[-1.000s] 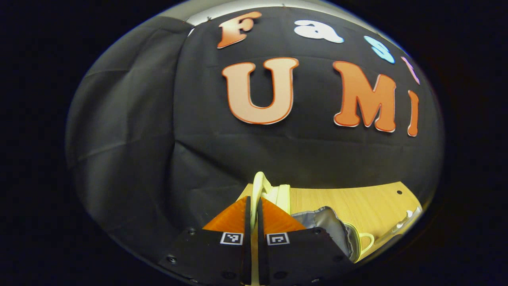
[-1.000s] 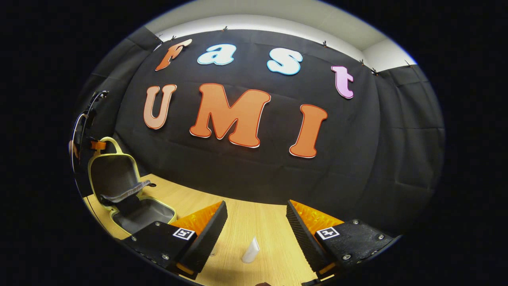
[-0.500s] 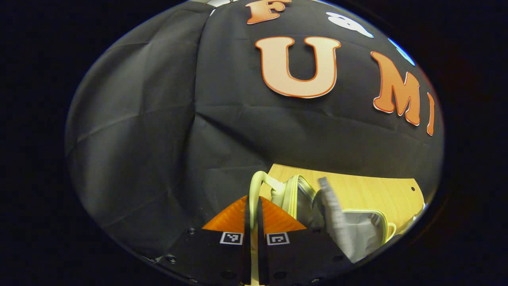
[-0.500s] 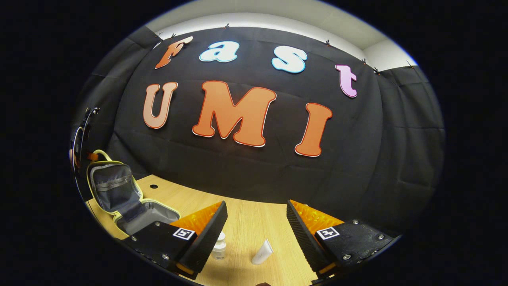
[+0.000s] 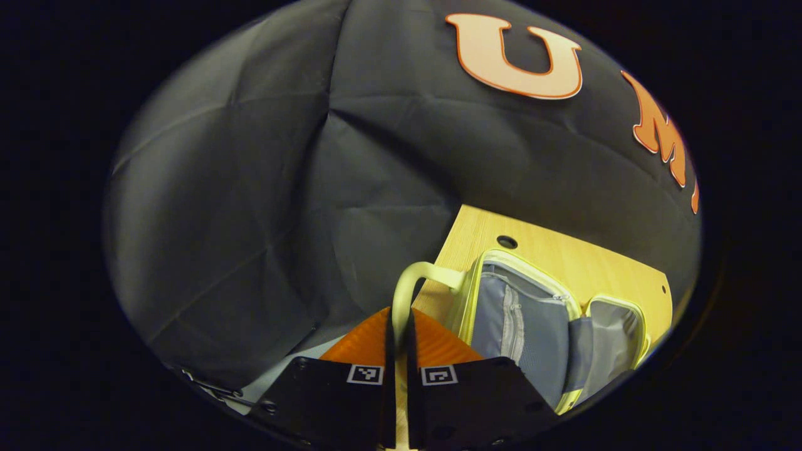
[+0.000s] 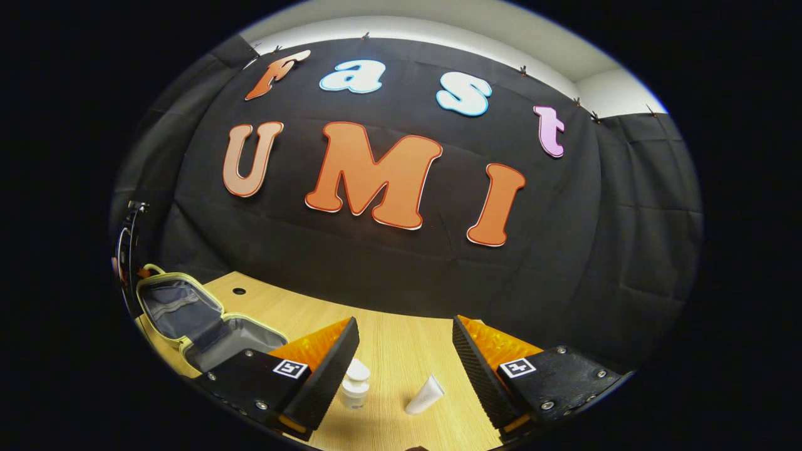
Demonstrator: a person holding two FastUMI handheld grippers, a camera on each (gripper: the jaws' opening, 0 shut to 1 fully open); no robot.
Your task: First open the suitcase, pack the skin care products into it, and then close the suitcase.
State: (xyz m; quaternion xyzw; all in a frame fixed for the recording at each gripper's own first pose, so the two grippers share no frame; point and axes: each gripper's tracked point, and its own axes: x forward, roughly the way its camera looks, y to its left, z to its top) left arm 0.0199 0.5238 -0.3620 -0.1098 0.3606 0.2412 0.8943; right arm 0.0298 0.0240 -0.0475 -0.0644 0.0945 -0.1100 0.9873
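Looking at where this stands, I'd say step one is basically done. The small pale-yellow zip suitcase with the grey fabric lining (image 5: 532,313) lies spread open on the light wooden counter (image 6: 401,338), lid half tipped back beside the base half, both halves empty as far as I can see. The left claw (image 5: 401,326) is pinched narrow on the suitcase's pale-yellow loop handle (image 5: 413,279), which comes up right between its fingers, so it looks like it hasn't let go of the lid.

Nothing is packed yet. In the right gripper view, a small white round jar with a screw cap (image 6: 356,383) and a white squeeze tube lying on its side (image 6: 426,394) sit on the counter well apart from the suitcase, on its right. The right claw (image 6: 404,357) hangs wide and empty over them, the jar just beside its left finger, the tube nearer its right finger.

So my guess: both products still need grabbing and dropping in, then the lid gets closed.
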